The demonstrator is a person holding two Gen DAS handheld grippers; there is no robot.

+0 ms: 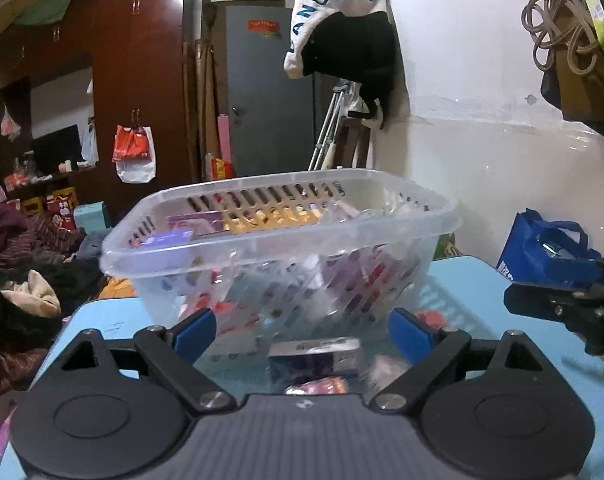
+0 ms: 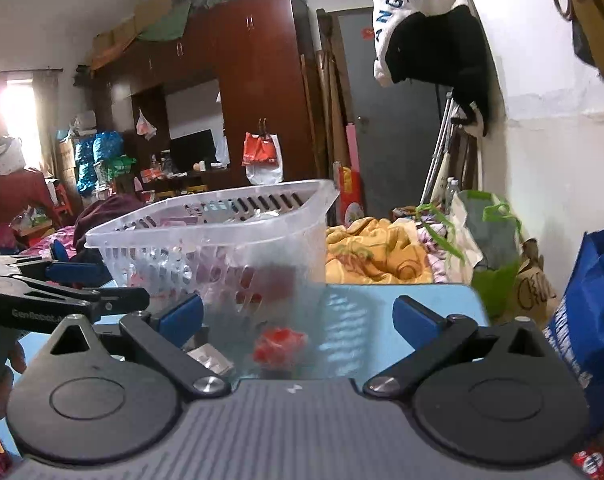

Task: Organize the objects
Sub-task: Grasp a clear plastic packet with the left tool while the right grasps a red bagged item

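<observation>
1. The left gripper (image 1: 302, 330) sits low in the middle of its frame. Its blue fingers (image 1: 194, 330) are wide apart and hold nothing.
2. The right gripper (image 2: 298, 316) is wide apart too, low and empty.

A light blue worktop (image 1: 462, 280) carries a clear slotted basket (image 1: 278, 240) toward its far edge. Nearer lie a dark box (image 1: 316, 356), a red wrapper (image 2: 280, 344) and a silvery packet (image 2: 212, 358).

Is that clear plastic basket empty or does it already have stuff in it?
Not empty. Through the basket slots and over its rim you can see colourful packets piled inside; how full it is, cannot tell.
</observation>
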